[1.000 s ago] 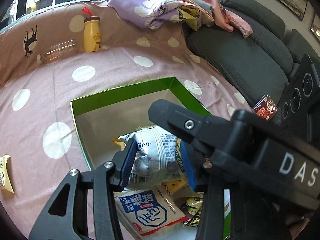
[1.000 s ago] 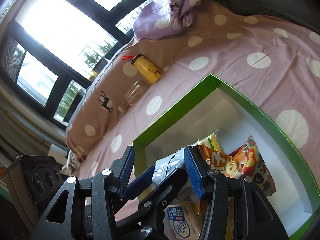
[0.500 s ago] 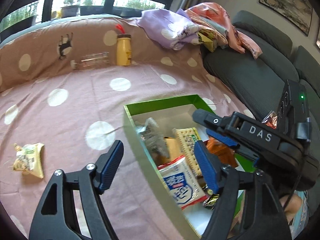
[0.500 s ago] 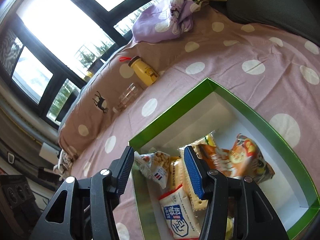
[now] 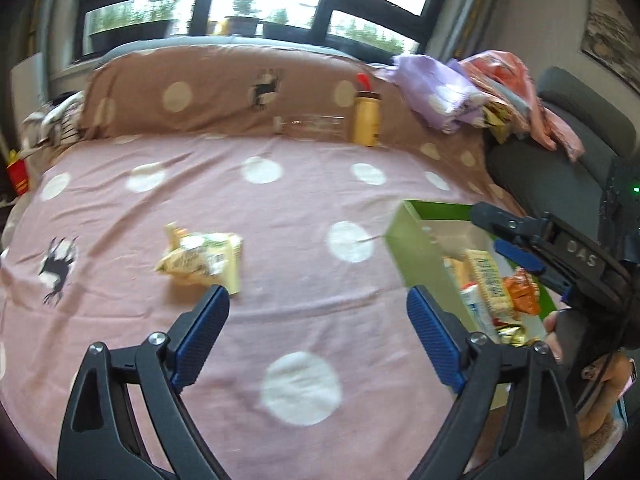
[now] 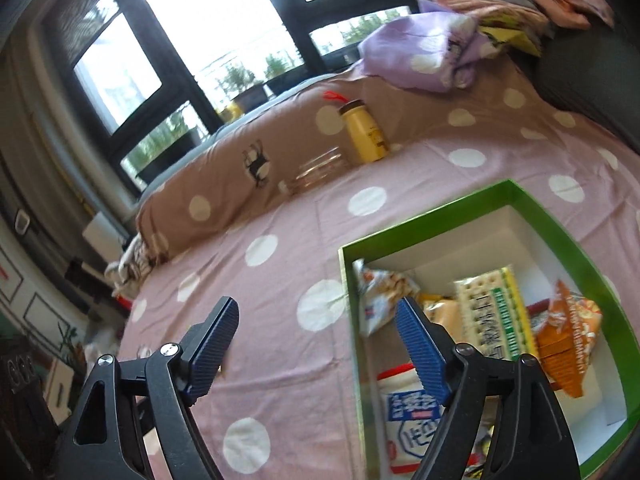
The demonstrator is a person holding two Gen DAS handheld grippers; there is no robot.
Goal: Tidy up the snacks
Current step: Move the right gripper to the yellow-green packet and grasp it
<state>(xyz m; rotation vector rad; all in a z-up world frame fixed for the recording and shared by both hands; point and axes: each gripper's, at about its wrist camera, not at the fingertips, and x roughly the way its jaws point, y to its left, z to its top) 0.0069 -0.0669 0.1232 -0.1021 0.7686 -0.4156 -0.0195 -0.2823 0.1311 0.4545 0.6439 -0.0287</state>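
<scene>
A green box (image 6: 560, 224) with a white inside holds several snack packets, among them a cracker pack (image 6: 490, 312) and an orange bag (image 6: 568, 332). In the left wrist view the box (image 5: 416, 248) is at the right, with my right gripper (image 5: 528, 240) over it. My left gripper (image 5: 316, 320) hovers over the pink dotted cloth, jaws opening, nothing between them. A crumpled yellow-green snack packet (image 5: 200, 256) lies on the cloth just beyond its left finger. My right gripper (image 6: 316, 328) hangs by the box's left wall, jaws opening and empty.
A yellow bottle (image 5: 366, 118) and a clear bottle (image 5: 312, 126) lying on its side rest against the brown dotted cushion (image 5: 180, 104) at the back. Piled clothes (image 5: 436, 92) and a grey sofa (image 5: 568, 140) are at the right. Windows run behind.
My left gripper let go of a white snack bag in the box, opened wide and swung left over the cloth. My right gripper pulled back leftward from the box and opened.
</scene>
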